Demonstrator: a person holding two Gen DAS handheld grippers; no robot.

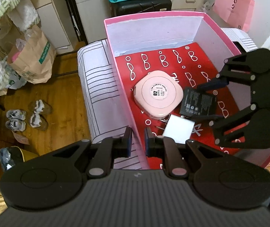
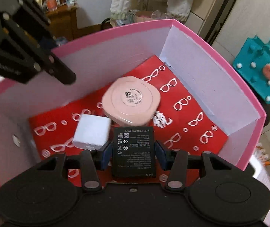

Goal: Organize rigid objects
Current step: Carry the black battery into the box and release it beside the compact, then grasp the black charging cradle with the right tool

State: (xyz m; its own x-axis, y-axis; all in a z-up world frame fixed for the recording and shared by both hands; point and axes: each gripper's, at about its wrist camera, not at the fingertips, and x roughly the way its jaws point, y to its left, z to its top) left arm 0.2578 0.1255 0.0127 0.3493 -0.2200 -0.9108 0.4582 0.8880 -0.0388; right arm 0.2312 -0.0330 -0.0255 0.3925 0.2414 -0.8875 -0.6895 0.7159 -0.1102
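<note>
Gripping the battery [image 2: 134, 151] across its short sides, the right gripper [image 2: 134, 154] holds it over the box [image 2: 191, 60] floor, long axis toward 12 o'clock. The compact [image 2: 131, 102] sits just beyond at 12, the charger [image 2: 91, 131] at 10. The left gripper [image 1: 137, 141] pinches the box's wall, nearly closed.

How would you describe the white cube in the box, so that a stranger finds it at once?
Look into the pink box, whose floor is covered by a red sheet with white glasses. There the white charger cube lies beside the pink compact and the black battery. It is the only white, blocky item.
</note>
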